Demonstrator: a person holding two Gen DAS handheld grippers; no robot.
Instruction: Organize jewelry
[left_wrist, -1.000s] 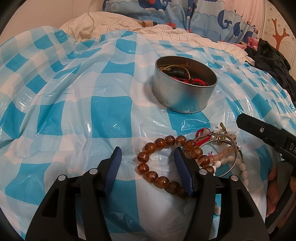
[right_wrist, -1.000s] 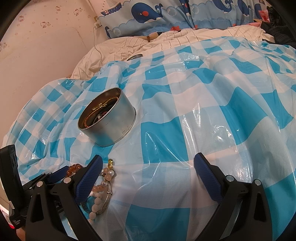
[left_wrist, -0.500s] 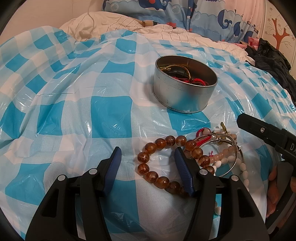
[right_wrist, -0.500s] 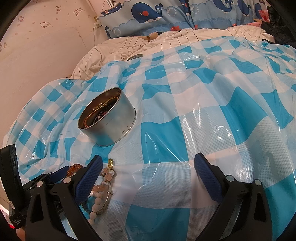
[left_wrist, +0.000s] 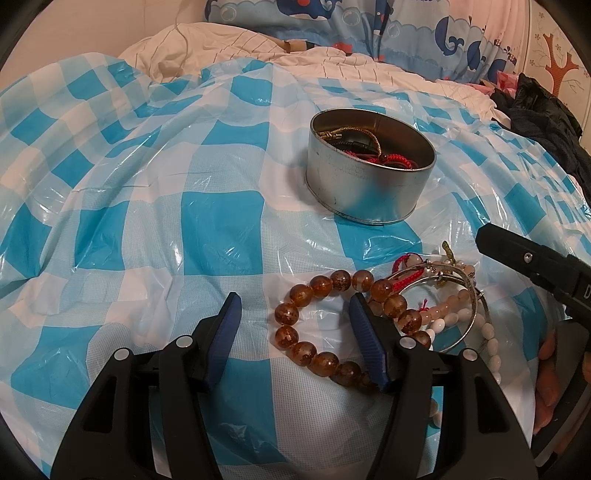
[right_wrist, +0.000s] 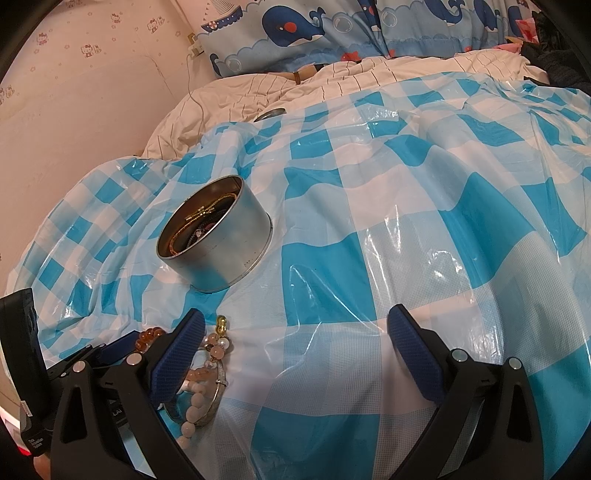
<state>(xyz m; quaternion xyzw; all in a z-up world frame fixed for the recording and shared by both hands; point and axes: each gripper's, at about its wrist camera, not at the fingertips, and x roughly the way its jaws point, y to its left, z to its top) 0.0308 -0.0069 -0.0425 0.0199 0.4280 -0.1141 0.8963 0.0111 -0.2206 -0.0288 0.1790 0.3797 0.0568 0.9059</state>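
- Now you are facing a blue-checked plastic sheet (left_wrist: 221, 229) covering a bed, with a round metal tin (left_wrist: 369, 184) sitting beyond the jewelry.
- Your left gripper (left_wrist: 295, 334) is hovering, jaws half-spread and empty; your right gripper (right_wrist: 295, 343) is gaping wide, empty.
- An amber bead bracelet (left_wrist: 317, 321) is lying flat, straddling the left gripper's right finger, nearer that hand.

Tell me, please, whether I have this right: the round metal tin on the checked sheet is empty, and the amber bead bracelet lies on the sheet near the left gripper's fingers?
Not quite: the metal tin is not empty. The left wrist view shows red and gold cords inside it. The amber bead bracelet does lie on the checked sheet near the left gripper.
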